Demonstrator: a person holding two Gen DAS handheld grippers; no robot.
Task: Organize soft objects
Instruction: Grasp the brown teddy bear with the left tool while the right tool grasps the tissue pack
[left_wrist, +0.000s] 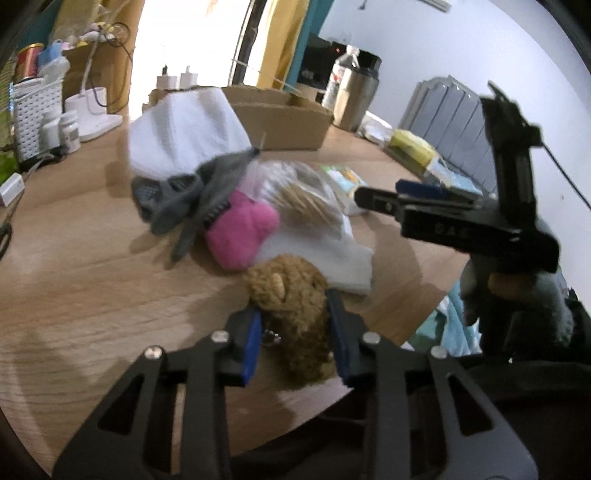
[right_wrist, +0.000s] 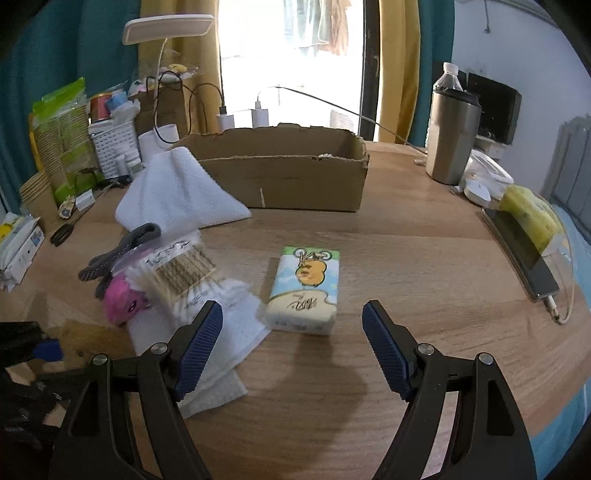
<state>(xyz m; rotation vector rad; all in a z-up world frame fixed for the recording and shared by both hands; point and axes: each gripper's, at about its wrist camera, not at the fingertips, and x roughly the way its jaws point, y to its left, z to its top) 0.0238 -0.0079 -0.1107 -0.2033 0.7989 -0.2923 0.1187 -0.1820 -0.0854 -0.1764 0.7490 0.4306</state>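
Brown plush toy clamped between left gripper pads

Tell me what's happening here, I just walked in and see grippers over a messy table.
A person is sorting soft things with two handheld grippers. The left gripper is closed on a brown plush toy at the near edge of the wooden table. The right gripper is open and empty, just short of a tissue pack. A pink plush, white towel and cardboard box lie beyond.
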